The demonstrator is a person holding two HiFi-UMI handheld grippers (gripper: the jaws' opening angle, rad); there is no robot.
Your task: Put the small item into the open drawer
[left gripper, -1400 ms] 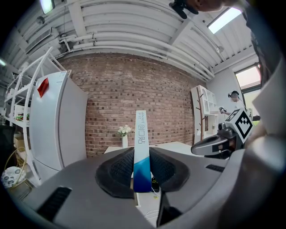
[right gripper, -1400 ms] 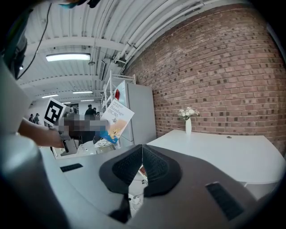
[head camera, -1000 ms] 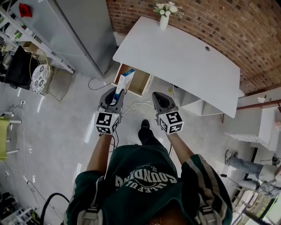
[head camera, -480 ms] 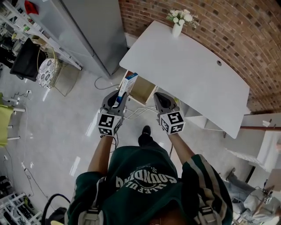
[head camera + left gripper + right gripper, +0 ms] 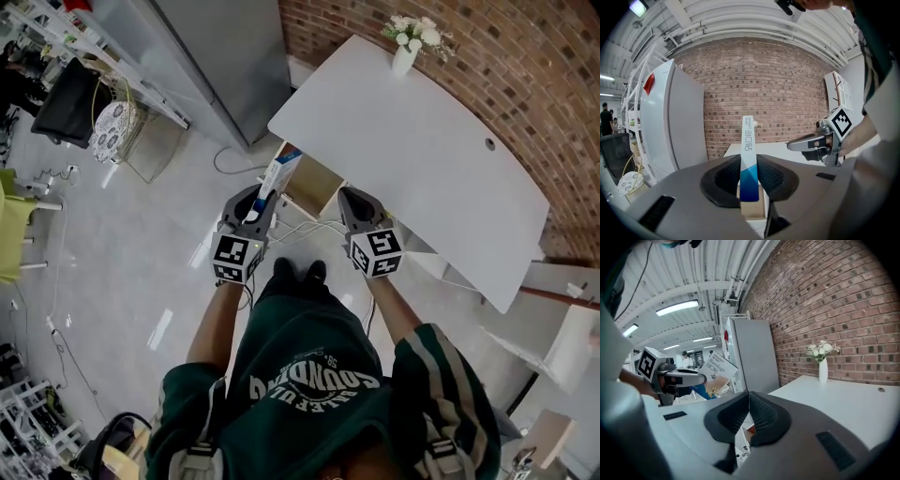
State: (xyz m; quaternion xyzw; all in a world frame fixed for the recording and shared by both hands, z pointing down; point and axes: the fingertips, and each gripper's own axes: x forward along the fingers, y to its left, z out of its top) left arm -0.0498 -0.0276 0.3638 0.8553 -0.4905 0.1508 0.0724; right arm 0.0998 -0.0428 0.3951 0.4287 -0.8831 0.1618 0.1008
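A slim blue-and-white bandage box [image 5: 748, 157] is pinched upright between the pads of the left gripper [image 5: 749, 174]. Its blue lower end is clamped and its white upper end stands clear above the jaws. The jaws of the right gripper [image 5: 748, 405] are pressed together with nothing between them, and that gripper is held just beside the left one.

In the head view the box [image 5: 278, 172] is seen at the near left edge of an open drawer [image 5: 317, 185]. The drawer is pulled out from under the left end of a white desk [image 5: 412, 141], and its pale wooden inside is exposed. Whether the box is already over the drawer's opening cannot be told.

A white vase of flowers [image 5: 407, 54] stands at the desk's far corner, against a red brick wall [image 5: 525, 66]. A tall grey cabinet [image 5: 220, 52] is set to the left of the desk. The floor [image 5: 131, 272] is pale and glossy, with cables trailing across it near the drawer. The left gripper [image 5: 253, 199] and the right gripper [image 5: 356, 201] are both held out toward the drawer.
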